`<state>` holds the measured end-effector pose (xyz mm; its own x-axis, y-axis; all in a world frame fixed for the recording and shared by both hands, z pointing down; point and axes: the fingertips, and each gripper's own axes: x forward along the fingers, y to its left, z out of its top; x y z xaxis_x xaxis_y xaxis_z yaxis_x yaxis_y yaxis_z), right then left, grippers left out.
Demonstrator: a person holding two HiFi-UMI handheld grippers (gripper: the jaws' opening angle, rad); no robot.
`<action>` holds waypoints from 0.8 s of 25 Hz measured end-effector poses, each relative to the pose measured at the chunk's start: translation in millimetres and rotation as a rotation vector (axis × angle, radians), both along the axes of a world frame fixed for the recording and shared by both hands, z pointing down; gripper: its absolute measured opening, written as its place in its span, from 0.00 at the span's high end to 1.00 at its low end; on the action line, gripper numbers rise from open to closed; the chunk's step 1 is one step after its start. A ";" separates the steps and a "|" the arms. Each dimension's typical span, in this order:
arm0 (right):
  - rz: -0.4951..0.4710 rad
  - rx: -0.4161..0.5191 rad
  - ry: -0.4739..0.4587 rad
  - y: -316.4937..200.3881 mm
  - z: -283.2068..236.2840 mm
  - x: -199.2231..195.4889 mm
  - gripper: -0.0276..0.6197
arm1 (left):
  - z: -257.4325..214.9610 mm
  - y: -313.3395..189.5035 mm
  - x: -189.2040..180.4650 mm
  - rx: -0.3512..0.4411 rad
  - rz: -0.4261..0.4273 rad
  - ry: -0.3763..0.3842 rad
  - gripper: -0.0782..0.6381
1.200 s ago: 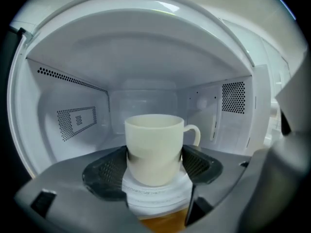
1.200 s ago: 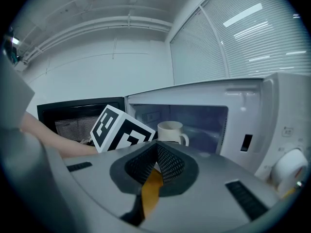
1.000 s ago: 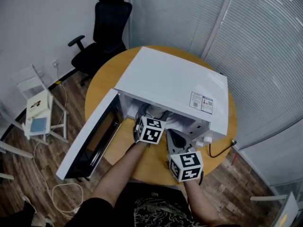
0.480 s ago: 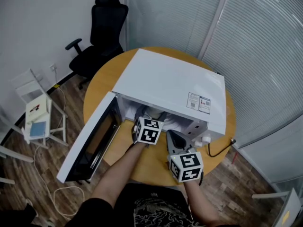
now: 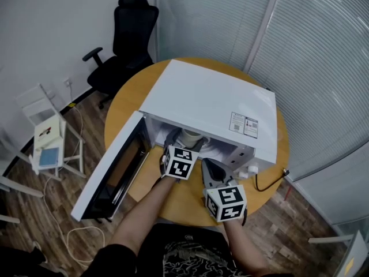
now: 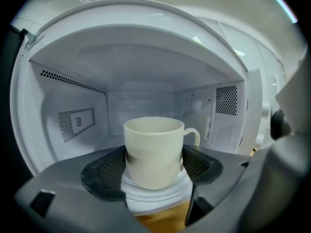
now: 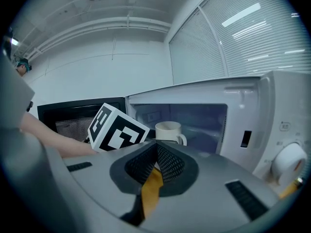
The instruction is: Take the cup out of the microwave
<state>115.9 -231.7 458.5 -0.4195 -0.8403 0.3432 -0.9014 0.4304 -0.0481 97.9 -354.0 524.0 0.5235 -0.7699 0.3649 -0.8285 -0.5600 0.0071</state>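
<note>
The right tool (image 7: 154, 154) hangs pressed together and empty above the tabletop (image 5: 124, 100). Beyond it, the left tool (image 5: 184, 145) pinches the cup (image 6: 154, 149) by its sides, just inside the open microwave (image 5: 207, 97).

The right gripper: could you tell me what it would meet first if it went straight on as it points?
Probably the cream ceramic cup in the left gripper at the open front of the white microwave, though depth is unclear.
</note>
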 end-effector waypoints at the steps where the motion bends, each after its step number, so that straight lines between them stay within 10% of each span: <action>1: -0.002 0.001 0.000 0.0 -0.4 -0.7 0.93 | -0.9 1.3 -0.6 0.004 0.012 -0.002 0.39; 20: 0.017 -0.012 -0.004 -10.6 4.6 1.2 0.93 | -4.2 -8.1 14.0 -0.028 0.292 -0.021 0.27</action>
